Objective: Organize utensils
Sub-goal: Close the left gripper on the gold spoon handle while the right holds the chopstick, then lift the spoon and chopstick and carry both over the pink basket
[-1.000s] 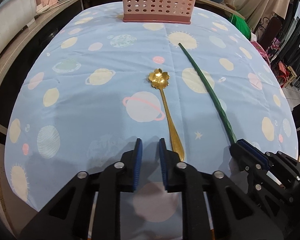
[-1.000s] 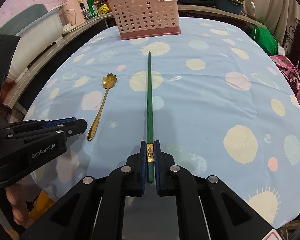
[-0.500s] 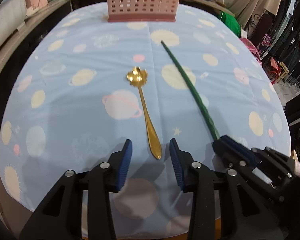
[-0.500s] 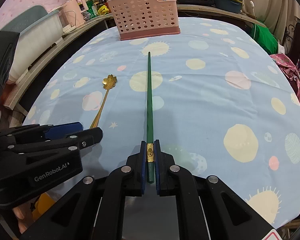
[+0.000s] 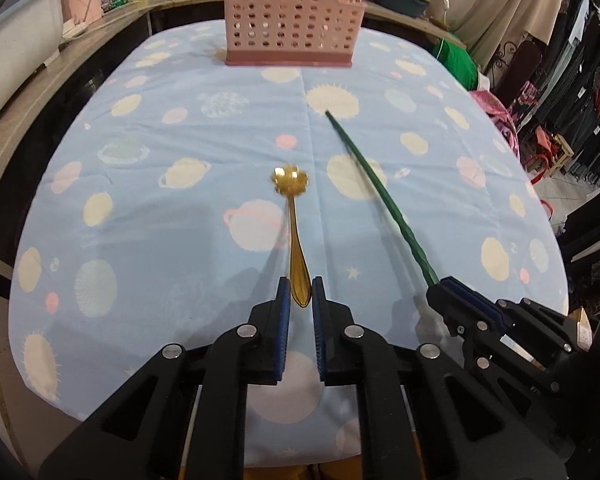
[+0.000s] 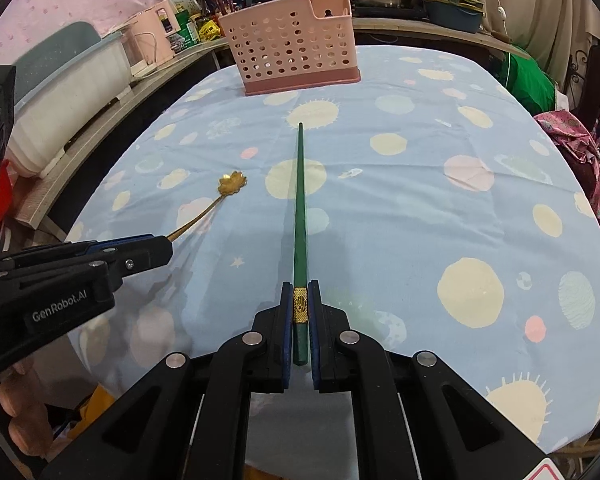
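Spoon (image 5: 295,236) — the gold one with the flower-shaped bowl — lies lengthwise on the planet-print desk (image 5: 159,240) in the left wrist view, its handle tip between the blue pads of the left gripper (image 5: 300,300). The jaws are closing on that tip; a sliver of gap shows on each side and the picture is blurred there, so whether the pads press the handle yet is hard to say. To the right, the green chopstick (image 5: 380,196) slants up the cloth toward the pink basket (image 5: 291,20) at the far edge, with the right gripper (image 5: 446,290) at its near end.

In the right wrist view the right gripper (image 6: 300,312) is clamped on the chopstick (image 6: 300,208) just at its gold band, the stick pointing straight toward the basket (image 6: 295,48), which stands well apart. The left gripper (image 6: 155,246) comes in from the left at the spoon's handle end, the bowl (image 6: 231,182) resting on the cloth.

The step in hand looks to be the pick-up — one utensil per gripper, nothing in the basket yet from what shows. Next, the left jaws need a firm hold on the thin handle before lifting; then both pieces go across to the basket and drop in from above, tips first.
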Demonstrator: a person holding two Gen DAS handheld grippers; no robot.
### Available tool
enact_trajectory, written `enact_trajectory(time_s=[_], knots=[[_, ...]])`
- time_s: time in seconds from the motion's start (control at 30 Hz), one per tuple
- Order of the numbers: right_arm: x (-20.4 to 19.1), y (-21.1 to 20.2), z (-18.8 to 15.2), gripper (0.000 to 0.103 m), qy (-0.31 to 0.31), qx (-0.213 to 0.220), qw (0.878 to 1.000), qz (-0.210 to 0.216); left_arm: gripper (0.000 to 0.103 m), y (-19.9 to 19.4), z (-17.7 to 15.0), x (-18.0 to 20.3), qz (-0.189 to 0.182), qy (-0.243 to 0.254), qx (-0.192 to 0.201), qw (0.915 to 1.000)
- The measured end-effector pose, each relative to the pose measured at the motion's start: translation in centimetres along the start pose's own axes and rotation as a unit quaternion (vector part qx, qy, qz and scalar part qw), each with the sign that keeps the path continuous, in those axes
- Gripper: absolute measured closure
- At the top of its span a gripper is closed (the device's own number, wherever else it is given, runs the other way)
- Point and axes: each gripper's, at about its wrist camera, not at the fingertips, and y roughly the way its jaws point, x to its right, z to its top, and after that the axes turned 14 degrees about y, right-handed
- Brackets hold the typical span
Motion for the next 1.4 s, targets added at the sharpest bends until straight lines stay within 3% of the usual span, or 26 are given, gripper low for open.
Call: enact_trajectory(time_s=[0.3, 0.33, 0.87, 1.17, 1.4], knots=[[-0.7, -3.4, 3.9, 0.096, 0.009, 0.046, 0.998, 0.035, 0.096, -4.0, 3.1, -1.1, 0.005, 0.0, 0.058, 0.9983], [-0.8, -3.6, 4.3, 0.096, 0.01, 0.051, 0.998, 0.038, 0.101, -4.2, 3.4, -1.2, 0.005, 0.0, 0.061, 0.9981], [-2.4, -6.2, 11.4, 0.096, 0.01, 0.117, 0.99, 0.074, 0.102, -6.0, 7.8, -3.6, 0.028, 0.006, 0.088, 0.9957], [-4.1, -8.0, 18.3, 0.096, 0.003, 0.173, 0.98, 0.099, 0.102, -7.7, 12.9, -6.0, 0.041, 0.007, 0.114, 0.9926], [-5.5, -8.8, 23.9, 0.096, 0.007, 0.203, 0.971, 0.128, 0.102, -9.9, 18.3, -8.8, 0.057, -0.004, 0.156, 0.9861]])
